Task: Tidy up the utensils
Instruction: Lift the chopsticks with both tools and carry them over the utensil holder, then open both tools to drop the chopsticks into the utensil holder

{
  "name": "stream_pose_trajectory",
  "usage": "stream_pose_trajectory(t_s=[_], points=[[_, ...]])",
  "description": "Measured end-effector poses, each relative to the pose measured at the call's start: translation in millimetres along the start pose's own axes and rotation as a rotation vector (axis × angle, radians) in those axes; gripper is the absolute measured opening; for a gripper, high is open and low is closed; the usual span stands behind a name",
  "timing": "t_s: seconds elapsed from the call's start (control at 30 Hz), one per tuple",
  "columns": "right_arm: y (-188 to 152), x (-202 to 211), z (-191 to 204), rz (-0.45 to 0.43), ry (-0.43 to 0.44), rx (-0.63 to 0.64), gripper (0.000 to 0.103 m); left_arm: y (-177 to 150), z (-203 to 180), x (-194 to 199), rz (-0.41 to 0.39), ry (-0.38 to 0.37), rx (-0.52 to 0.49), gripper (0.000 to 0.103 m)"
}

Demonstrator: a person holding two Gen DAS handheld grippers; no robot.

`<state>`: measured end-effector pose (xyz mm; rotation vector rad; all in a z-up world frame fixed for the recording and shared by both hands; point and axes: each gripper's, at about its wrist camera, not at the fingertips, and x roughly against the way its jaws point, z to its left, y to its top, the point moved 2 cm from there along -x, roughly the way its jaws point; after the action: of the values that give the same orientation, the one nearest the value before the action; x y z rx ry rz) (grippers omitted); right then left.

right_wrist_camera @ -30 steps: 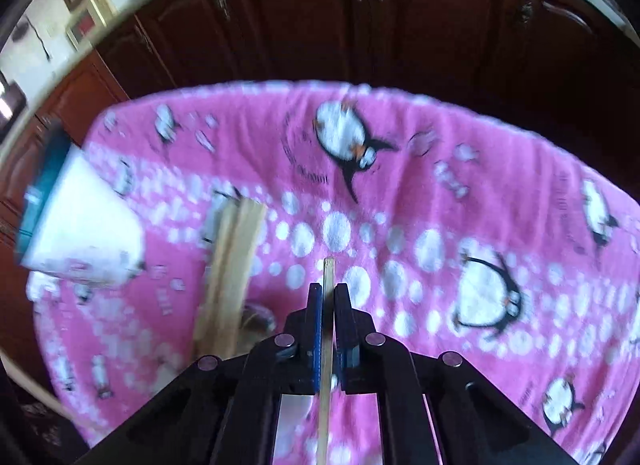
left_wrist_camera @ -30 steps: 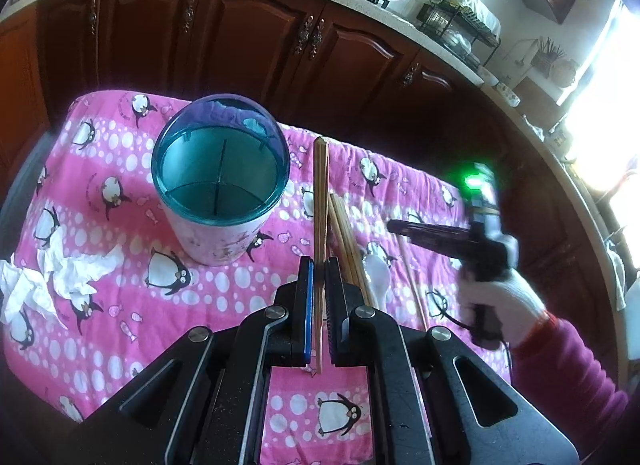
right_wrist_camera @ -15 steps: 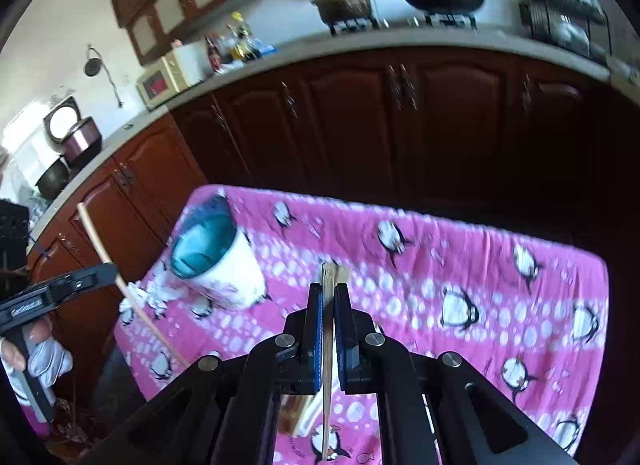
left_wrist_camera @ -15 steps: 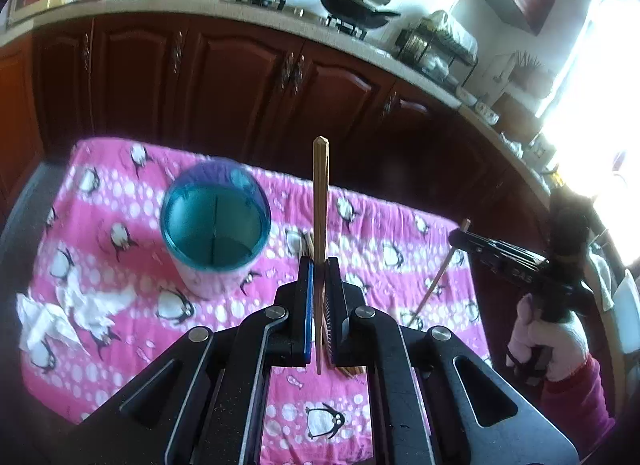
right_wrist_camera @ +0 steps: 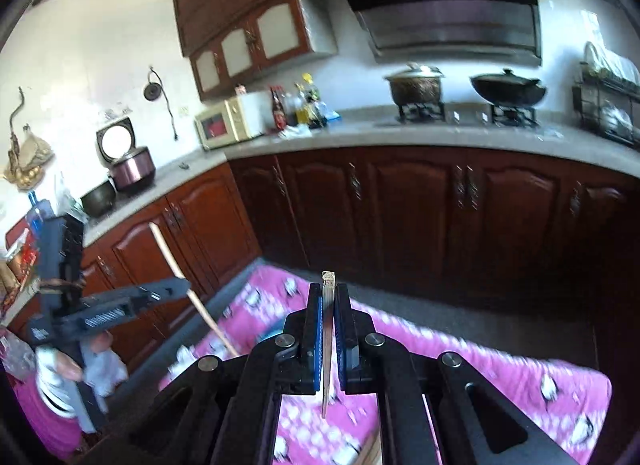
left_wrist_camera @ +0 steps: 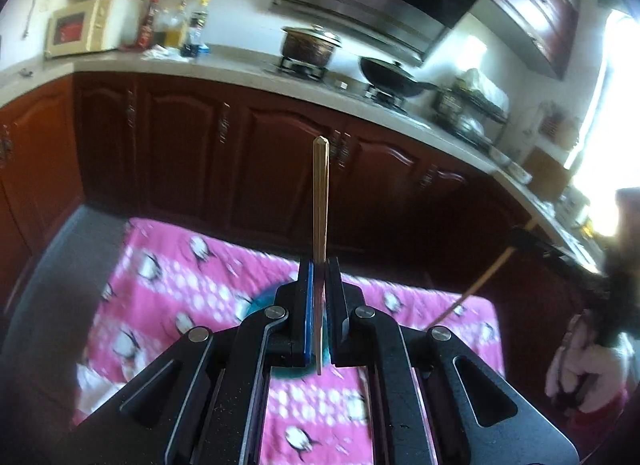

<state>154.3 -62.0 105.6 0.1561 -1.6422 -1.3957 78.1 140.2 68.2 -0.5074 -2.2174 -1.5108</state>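
A run of dark red-brown wooden cabinets (left_wrist_camera: pixel 248 161) with arched, raised door panels filled the background under a pale, smooth countertop (right_wrist_camera: pixel 400 133). Below lay a soft pink cloth (left_wrist_camera: pixel 168 285) printed with white dots and penguins, spread flat over a table. Only a blurred teal edge of the round utensil cup (left_wrist_camera: pixel 260 303) showed on the cloth, just behind the left gripper's black body.

The left gripper (left_wrist_camera: pixel 319 277) was clamped on 1 slim, straight wooden chopstick (left_wrist_camera: pixel 320 201), held upright well above the cloth, its blunt squared end uppermost. The right gripper (right_wrist_camera: pixel 328 301) pinched a 2nd chopstick (right_wrist_camera: pixel 327 345) of pale wood the same way, with only a short squared tip showing above its blue-lined pads (right_wrist_camera: pixel 318 329). Each gripper appeared in the other's view, with its stick slanting down toward the cloth.
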Motion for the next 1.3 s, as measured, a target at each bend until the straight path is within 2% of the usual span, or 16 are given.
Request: stream_pose_trajectory(t_s=[0.13,0.27,0.67,0.97,1.07,1.13,1.2,1.3], points=[[18,-32,14,0.002,0.013,0.016,0.005,8,14,-22,-0.009,0.063,-0.008,0.004],[21,-67,21,0.034,-0.004,0.040,0.005,8,24,-48,-0.001,0.109,-0.016,0.004],[-39,-171,-5,0.233,0.020,-0.030,0.005,-32,40,-118,0.143,0.162,-0.011,0.004],[-53,-189,-18,0.256,0.022,-0.073,0.005,-40,43,-132,0.172,0.171,-0.009,0.004],[-57,-193,-17,0.274,0.017,-0.071,0.010,-41,43,-133,0.177,0.173,-0.003,0.006],[-61,-191,-16,0.272,0.019,-0.076,0.020,-42,44,-133,0.179,0.173,0.003,0.011],[-64,-186,-17,0.269,0.020,-0.080,0.025,-43,45,-132,0.181,0.174,0.008,0.022],[-66,-179,-18,0.267,0.024,-0.093,0.025,-44,44,-128,0.183,0.171,0.013,0.029]])
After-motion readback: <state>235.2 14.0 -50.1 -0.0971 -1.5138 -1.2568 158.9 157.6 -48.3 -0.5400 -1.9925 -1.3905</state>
